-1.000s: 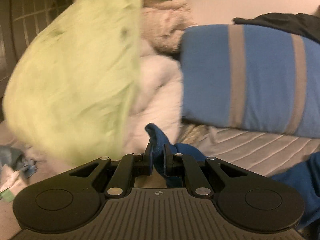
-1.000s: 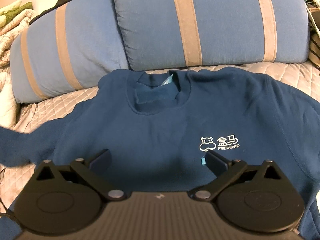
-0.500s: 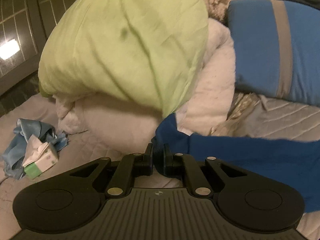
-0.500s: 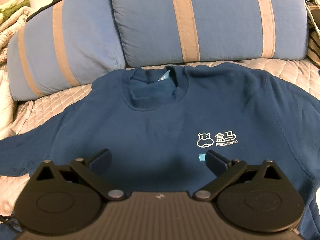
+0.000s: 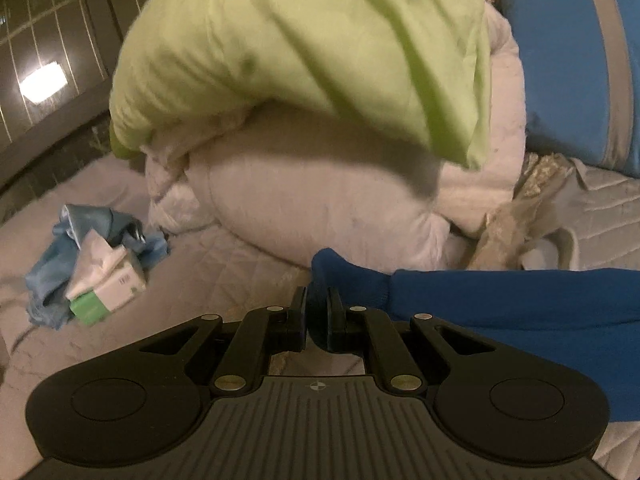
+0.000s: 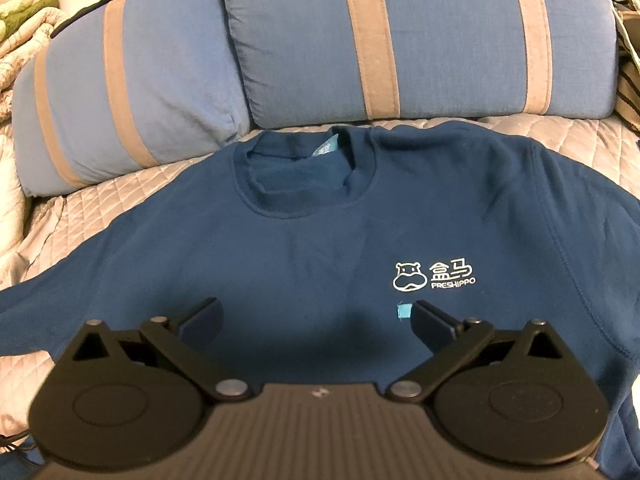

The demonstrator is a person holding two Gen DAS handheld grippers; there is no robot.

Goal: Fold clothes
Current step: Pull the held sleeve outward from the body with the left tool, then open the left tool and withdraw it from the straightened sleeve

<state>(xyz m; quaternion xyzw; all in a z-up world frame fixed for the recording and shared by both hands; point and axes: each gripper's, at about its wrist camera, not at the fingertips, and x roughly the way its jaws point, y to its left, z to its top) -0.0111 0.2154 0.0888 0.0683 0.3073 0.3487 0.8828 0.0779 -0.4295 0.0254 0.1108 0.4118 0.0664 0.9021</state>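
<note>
A dark blue sweatshirt [image 6: 320, 248] with a white hippo logo lies front up on the quilted bed, collar toward the pillows. My right gripper [image 6: 316, 316] is open and empty, hovering just above the chest of the sweatshirt. My left gripper [image 5: 317, 312] is shut on the cuff of the blue sleeve [image 5: 500, 304], which stretches out to the right, low over the bed.
Two blue pillows with tan stripes [image 6: 420, 40] lean behind the sweatshirt. In the left wrist view a lime green pillow [image 5: 300, 48] lies on a white pillow [image 5: 320, 200]. A tissue pack [image 5: 108, 284] and light blue cloth [image 5: 56, 276] lie at left. A dark tiled wall [image 5: 48, 40] borders the bed.
My left gripper has pulled the sleeve cuff out leftward and down, so the sleeve now lies stretched straight. My right gripper has held over the chest, still open.
</note>
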